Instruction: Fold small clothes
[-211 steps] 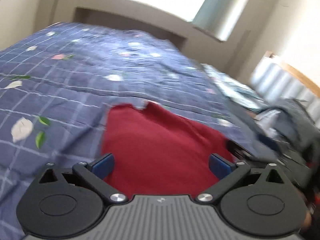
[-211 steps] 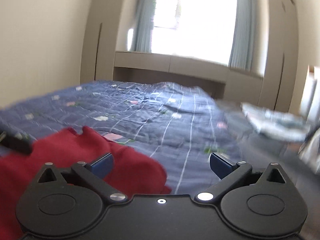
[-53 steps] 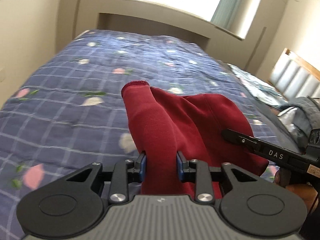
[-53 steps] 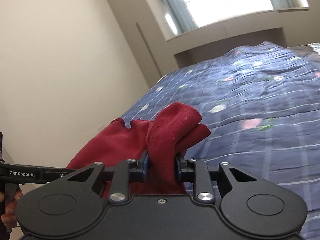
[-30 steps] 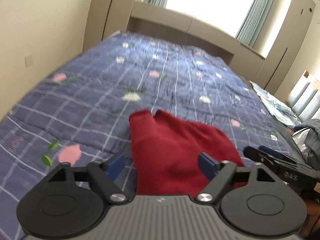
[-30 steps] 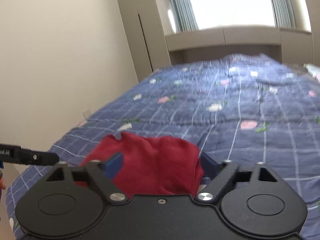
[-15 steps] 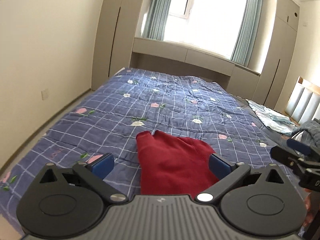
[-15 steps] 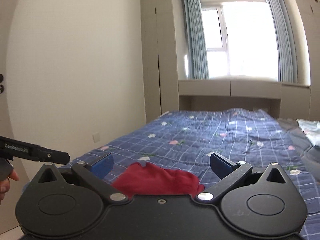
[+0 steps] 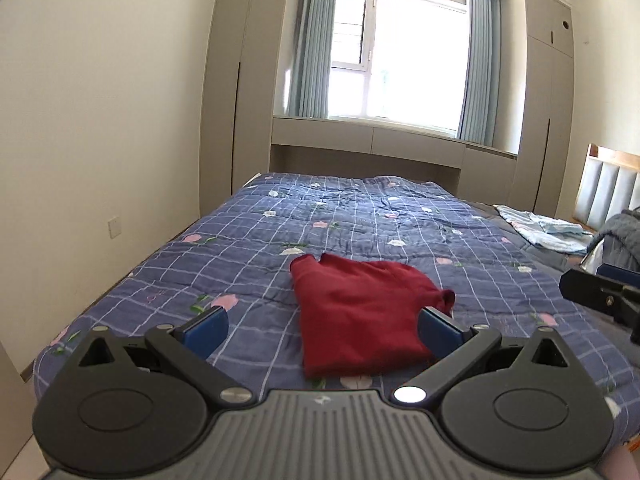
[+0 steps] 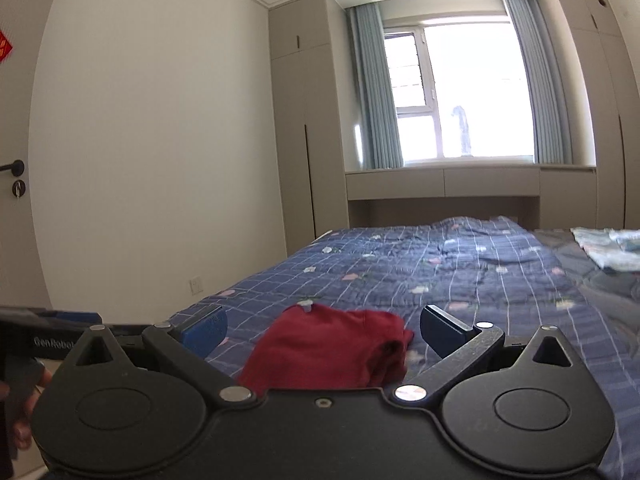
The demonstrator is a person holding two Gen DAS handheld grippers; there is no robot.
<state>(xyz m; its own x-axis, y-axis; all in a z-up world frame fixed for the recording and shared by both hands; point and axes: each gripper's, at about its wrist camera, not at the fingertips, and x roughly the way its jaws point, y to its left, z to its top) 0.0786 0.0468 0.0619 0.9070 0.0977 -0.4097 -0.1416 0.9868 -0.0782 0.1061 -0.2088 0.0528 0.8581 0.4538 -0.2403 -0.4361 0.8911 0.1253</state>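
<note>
Left wrist view: one red garment (image 9: 360,312) was seen folded on one quilt (image 9: 360,216), both grippers (image 9: 320,330) (image 10: 322,330) spread wide, nothing grasped.

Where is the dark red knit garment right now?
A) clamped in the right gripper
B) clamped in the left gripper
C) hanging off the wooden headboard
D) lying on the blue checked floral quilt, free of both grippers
D: the dark red knit garment lies on the blue checked floral quilt, while the left gripper and right gripper stand wide open, short of it.
</note>
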